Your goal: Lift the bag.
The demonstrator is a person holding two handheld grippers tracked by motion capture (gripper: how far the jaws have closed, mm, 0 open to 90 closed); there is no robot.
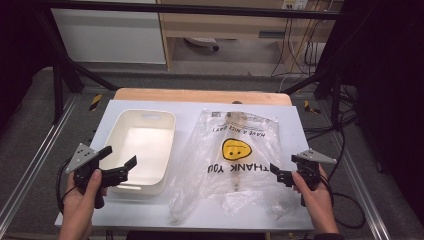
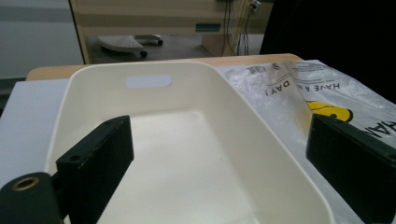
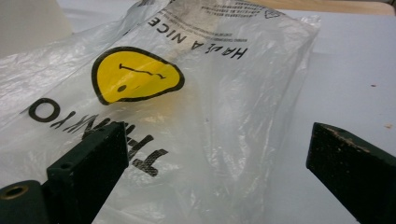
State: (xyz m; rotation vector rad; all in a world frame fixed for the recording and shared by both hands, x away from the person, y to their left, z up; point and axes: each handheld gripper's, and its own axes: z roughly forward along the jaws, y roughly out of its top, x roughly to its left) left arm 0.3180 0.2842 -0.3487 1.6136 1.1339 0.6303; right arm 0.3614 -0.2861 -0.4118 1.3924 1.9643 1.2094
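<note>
At the near left corner of the desk (image 1: pixel 200 107): left hand (image 1: pixel 80 197) wrapped round the left tongs (image 1: pixel 121 161), jaws spread wide with nothing between them, poised over the near rim of the white tub (image 1: pixel 145 120). Through the left gripper view, the same jaws straddling the tub (image 2: pixel 187 140) from above, one over its left wall, the other out past its right wall above the edge of the plastic bag (image 2: pixel 299 88).

At the near right corner: right hand (image 1: pixel 312 192) holding the right tongs (image 1: pixel 284 167), jaws likewise wide apart and empty, just beside the right edge of the plastic bag (image 1: pixel 232 155), pointing in toward it. Through the right gripper view, the crumpled film of the bag (image 3: pixel 187 93) lying flat between and beyond the jaws, apparently untouched.

Mid-desk, to the right of the tub and close alongside it: clear, wrinkled, spread flat, its loose bunched end toward the near edge. Printed on it, upside down from the near side, a yellow smiley face (image 1: pixel 236 149) with black lettering, "THANK YOU" nearer and "HAVE A NICE DAY" farther.

Left of middle: the tub upright, with an oblong handle slot (image 2: pixel 148 81) in its far wall.

Along the far edge: a strip of bare wood (image 1: pixel 200 95) beyond the white surface.
</note>
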